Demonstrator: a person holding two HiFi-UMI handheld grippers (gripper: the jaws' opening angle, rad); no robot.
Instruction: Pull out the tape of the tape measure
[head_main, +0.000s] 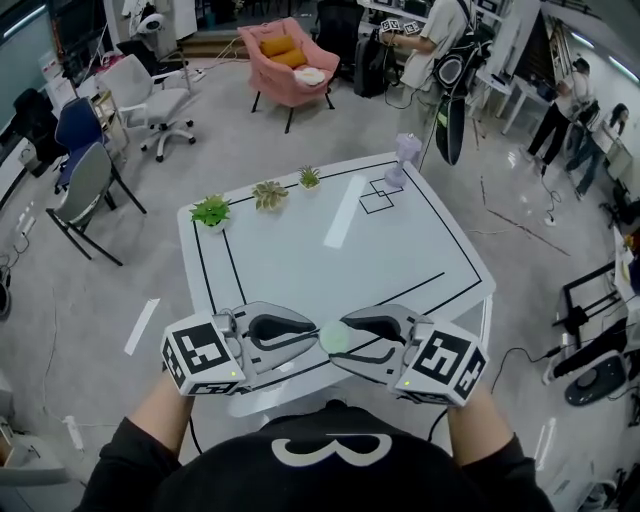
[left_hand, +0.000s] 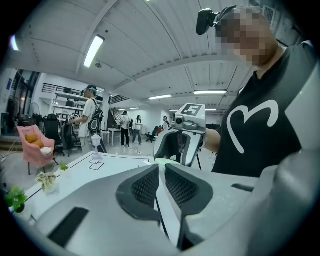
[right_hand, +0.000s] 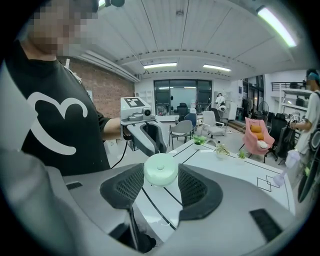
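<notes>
A pale green round tape measure (head_main: 334, 337) hangs over the front edge of the white table (head_main: 400, 250), between my two grippers, which face each other. My right gripper (head_main: 347, 336) is shut on its case; in the right gripper view the disc (right_hand: 160, 169) sits between the two black pads near their tips. My left gripper (head_main: 317, 335) comes in from the left with its pads almost together. In the left gripper view its tips (left_hand: 161, 166) meet the green rim (left_hand: 161, 161). The tape's tab is too small to make out there.
Three small potted plants (head_main: 210, 211) (head_main: 269, 194) (head_main: 309, 177) and a lilac cup-like object (head_main: 406, 158) stand along the table's far side. Black lines mark the tabletop. A pink armchair (head_main: 285, 60), office chairs (head_main: 160, 100) and standing people (head_main: 430, 40) are beyond.
</notes>
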